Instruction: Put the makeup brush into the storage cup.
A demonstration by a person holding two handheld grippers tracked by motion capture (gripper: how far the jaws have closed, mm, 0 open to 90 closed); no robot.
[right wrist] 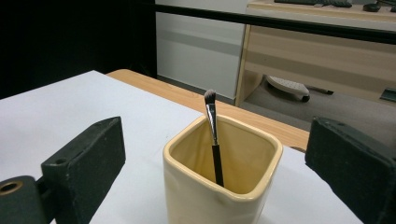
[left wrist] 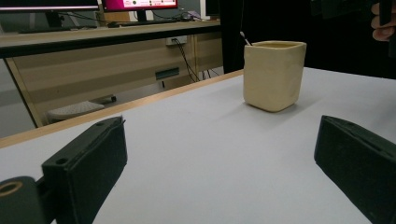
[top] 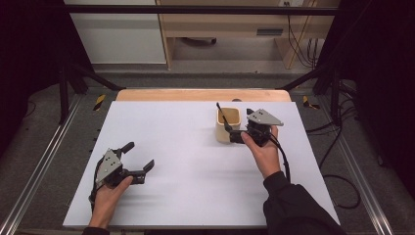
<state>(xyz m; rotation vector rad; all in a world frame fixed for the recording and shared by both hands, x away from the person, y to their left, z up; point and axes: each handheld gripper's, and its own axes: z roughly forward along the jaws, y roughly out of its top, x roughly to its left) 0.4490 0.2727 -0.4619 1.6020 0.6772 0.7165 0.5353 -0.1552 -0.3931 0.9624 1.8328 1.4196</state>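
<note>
1. Black jaws of the right tool [right wrist: 224,168] stand wide apart, one on each side of the cream cup [right wrist: 223,177]; neither jaw touches its walls, so nothing is held. Judgement: the spread suits either closing on the cup or backing away from it.
2. Right hand [top: 263,149] holds this tool low and level on the far right part of the table [top: 195,166], jaws pointing at the cup [top: 228,124] from just beside it.
3. Inside the cup, a slim brush [right wrist: 213,135] stands bristles up and leans against the far wall; its black handle runs down into the cup, its tip rising above the rim. Judgement: the lean comes from the cup being much wider than the handle.
4. Left tool [top: 134,159] rests near the table's near left part, held by the left hand [top: 108,193]; its jaws are also wide and grip nothing.
5. From the left gripper view, the left tool [left wrist: 219,177] looks across bare table at the cup [left wrist: 274,74], well apart from it, with the brush tip [left wrist: 243,36] just above the rim. Judgement: this tool waits out of the way, aimed at the cup.
6. Beyond the table edge lie a wooden desk [right wrist: 322,51] and a grey floor [top: 44,142].
</note>
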